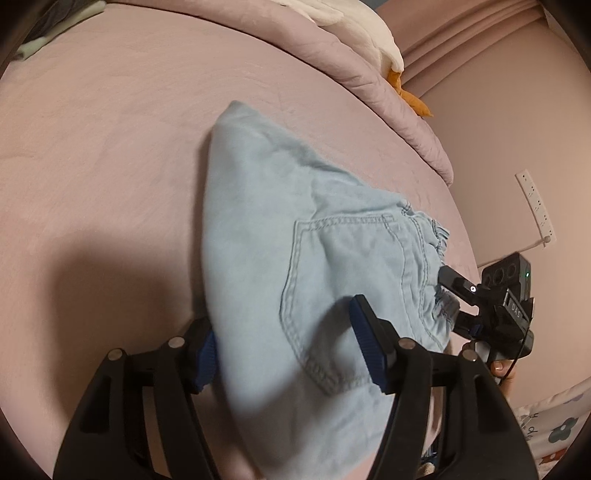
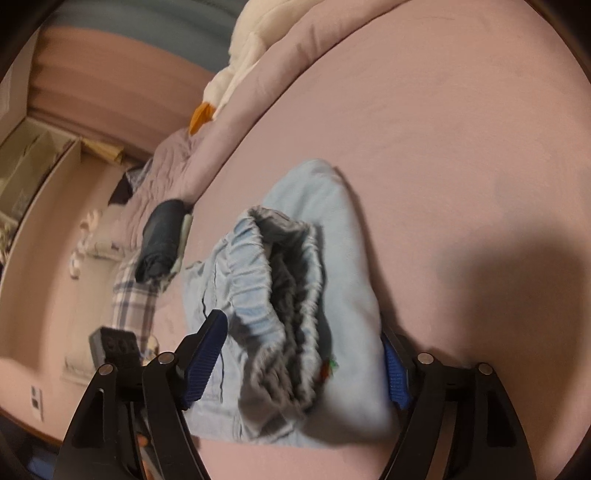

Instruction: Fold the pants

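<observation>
Pants: pale blue denim w/ lighter stitching round the pocket; grey inside at the waistband. Bed sheet: dusty pink, plain. Quilt: same pink. Plush toy: white w/ orange bit. Left gripper & right gripper: black w/ dark blue ribbed pads. Rolled garment: dark grey-black. Cloth: white-and-blue plaid. Wall: pink.
</observation>
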`<state>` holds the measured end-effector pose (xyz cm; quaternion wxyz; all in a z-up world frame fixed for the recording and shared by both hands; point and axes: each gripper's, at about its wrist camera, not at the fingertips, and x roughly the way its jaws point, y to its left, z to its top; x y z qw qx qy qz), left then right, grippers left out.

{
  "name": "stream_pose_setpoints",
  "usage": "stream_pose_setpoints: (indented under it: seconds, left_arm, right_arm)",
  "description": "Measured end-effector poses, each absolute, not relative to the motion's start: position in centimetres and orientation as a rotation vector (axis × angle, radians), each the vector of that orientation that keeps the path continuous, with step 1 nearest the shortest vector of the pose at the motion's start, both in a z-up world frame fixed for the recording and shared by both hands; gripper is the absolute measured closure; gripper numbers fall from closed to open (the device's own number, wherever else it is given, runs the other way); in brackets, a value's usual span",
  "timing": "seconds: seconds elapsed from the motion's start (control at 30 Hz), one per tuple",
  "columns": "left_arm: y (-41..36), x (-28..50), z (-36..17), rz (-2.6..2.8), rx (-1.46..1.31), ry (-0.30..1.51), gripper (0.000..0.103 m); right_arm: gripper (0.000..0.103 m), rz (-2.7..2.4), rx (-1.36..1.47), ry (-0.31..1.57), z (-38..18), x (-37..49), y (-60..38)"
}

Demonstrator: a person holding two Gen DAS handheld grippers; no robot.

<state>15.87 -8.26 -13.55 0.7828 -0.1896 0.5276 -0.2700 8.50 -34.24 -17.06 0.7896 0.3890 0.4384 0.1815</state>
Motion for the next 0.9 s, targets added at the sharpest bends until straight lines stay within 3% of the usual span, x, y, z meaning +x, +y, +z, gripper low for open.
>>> stream_pose_setpoints:
  seconds: [0.9]
  left_arm:
    - [-11.1,16.6,-13.5,-0.545,-0.23,1.101,0.036]
  right_arm:
    - [0.024,0.332,0.599,0.951,-15.6,10.9,-30.6]
